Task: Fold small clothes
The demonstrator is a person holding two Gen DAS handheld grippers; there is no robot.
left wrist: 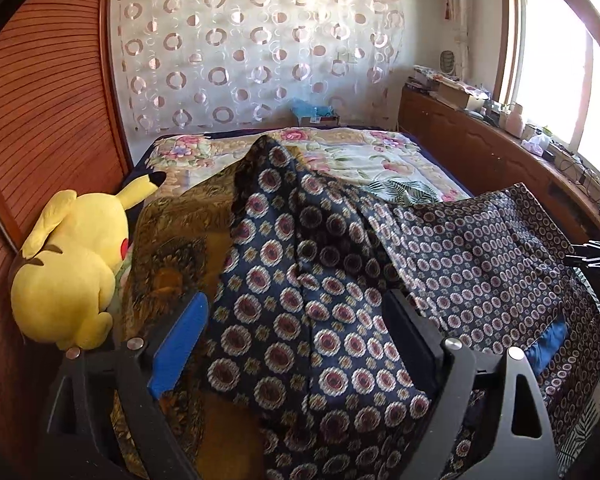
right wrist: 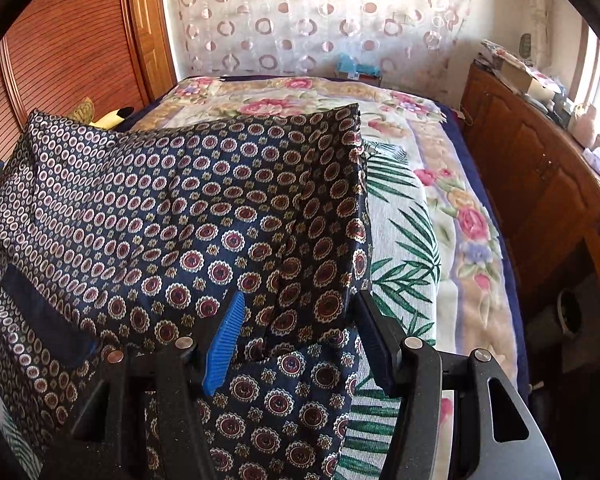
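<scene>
A navy garment [left wrist: 308,288] with a red and cream medallion print is lifted over the bed; it also shows in the right wrist view [right wrist: 188,216]. My left gripper [left wrist: 296,304] has blue-padded fingers [left wrist: 180,344] closed on one edge of it. My right gripper [right wrist: 300,312] with blue pads [right wrist: 224,340] is closed on the other edge. The cloth hangs between the two grippers and sags onto the bed. A plain navy patch [right wrist: 44,320] shows on the garment at the left.
The bed has a floral and leaf-print cover [right wrist: 440,208]. A yellow plush toy [left wrist: 76,256] lies at the left by the wooden wardrobe [left wrist: 40,120]. A brown patterned cloth [left wrist: 172,248] lies beside it. A wooden cabinet [right wrist: 540,184] with clutter runs along the right under the window.
</scene>
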